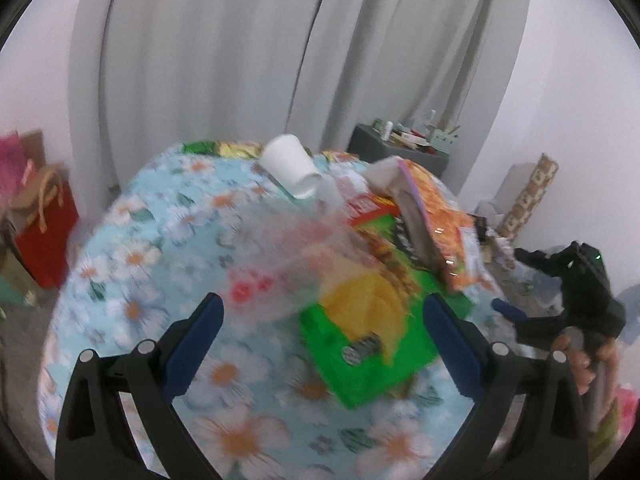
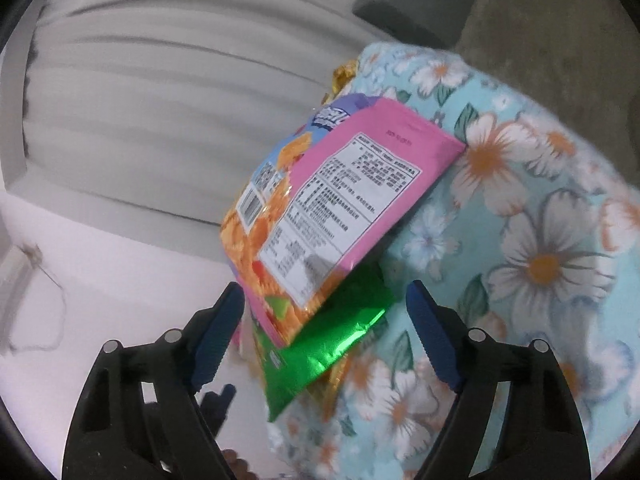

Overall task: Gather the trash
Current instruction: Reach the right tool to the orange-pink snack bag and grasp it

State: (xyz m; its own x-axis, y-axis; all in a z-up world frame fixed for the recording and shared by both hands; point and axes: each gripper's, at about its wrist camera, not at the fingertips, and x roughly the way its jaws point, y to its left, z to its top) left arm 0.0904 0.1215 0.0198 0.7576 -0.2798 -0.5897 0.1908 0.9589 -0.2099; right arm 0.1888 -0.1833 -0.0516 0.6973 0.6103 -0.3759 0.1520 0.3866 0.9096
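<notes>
- While you hold both grippers over it, the table [image 1: 132,264] in front of you wears a light-blue cloth printed with white and orange flowers; pale grey curtains [image 1: 224,52] hang behind it against white walls.
- To your left, on the floor, a red gift bag [image 1: 44,224] stands with other bags, blurred. At the back a dark grey side table [image 1: 384,146] carries small bottles and boxes too small to name. A patterned roll [image 1: 528,196] leans on the right wall.
- You have one white paper cup [image 1: 290,164] lying tipped on its side at the far edge of the cloth.
- You have one green snack bag [image 1: 372,344] lying flat nearest you, with yellow print on it.
- You have one pink-and-orange snack bag [image 2: 340,208], its label side up in the right wrist view, resting on another green foil wrapper [image 2: 320,356] at the table's edge.
- A clear plastic wrapper [image 1: 288,256] lies blurred in the middle; more wrappers are piled behind it, and the blur stops you counting them.
- Your left gripper [image 1: 322,312] is spread wide, holding nothing, with the green snack bag between its blue pads in view.
- Your right gripper [image 2: 326,304] is also spread wide and grips nothing; the pink-and-orange bag and the foil wrapper sit between its fingers, and you cannot tell whether either pad touches them.
</notes>
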